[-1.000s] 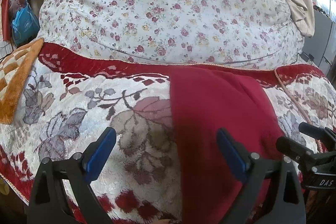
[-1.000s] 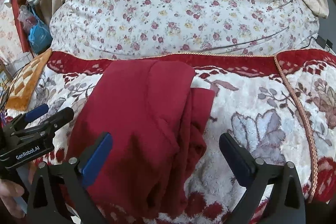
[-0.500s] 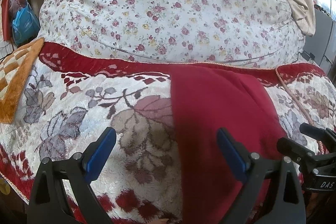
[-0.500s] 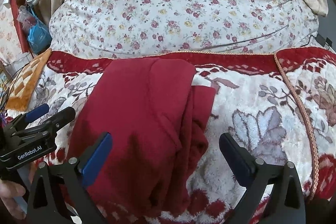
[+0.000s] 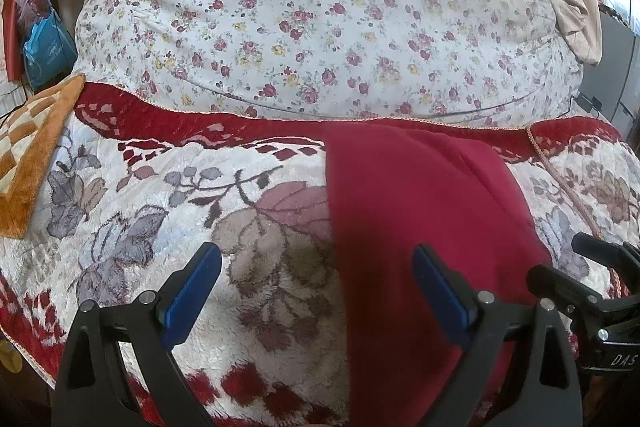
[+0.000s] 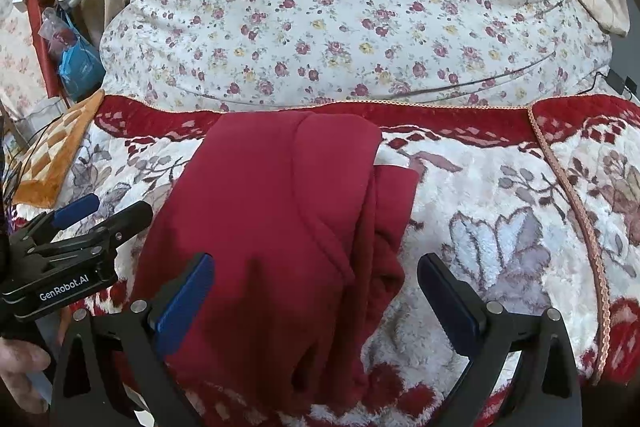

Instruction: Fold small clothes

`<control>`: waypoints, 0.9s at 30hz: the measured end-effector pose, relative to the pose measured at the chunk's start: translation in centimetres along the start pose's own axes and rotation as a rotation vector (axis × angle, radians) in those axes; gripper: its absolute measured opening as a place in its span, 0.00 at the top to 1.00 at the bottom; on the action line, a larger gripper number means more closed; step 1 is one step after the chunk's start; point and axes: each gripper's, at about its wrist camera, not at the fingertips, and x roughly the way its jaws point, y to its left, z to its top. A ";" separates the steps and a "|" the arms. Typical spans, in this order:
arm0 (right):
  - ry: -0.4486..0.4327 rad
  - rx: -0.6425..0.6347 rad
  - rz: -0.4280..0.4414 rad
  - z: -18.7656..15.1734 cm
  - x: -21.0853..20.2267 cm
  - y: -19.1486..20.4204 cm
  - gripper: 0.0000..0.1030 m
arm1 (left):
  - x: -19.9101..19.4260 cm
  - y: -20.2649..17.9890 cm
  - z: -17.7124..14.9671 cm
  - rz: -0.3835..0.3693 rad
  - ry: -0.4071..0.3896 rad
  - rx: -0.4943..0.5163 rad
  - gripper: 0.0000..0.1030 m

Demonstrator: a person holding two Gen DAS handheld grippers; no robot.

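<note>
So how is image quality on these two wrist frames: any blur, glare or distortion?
Left wrist view: sharp, strong fisheye bowing of the floral pillow, dark vignetted corners, soft shadow on the red garment. Right wrist view: same bowing, sharp; the garment's right-hand folds are shaded, no glare on the blanket.

A dark red garment [image 6: 264, 227] lies flat on the floral plush blanket [image 6: 500, 251], folded into a long narrow shape; its far end touches the blanket's red border, and looser layers bunch along its right edge
</note>
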 end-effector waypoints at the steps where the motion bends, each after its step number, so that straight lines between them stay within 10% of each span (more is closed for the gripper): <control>1: 0.002 0.003 0.002 0.0 0.0 -0.1 0.00 | 0.0 0.0 0.0 0.002 0.000 0.000 0.07; 27: 0.016 0.004 0.017 -0.3 0.5 0.1 0.00 | 0.2 -0.1 -0.1 -0.002 0.007 -0.001 0.08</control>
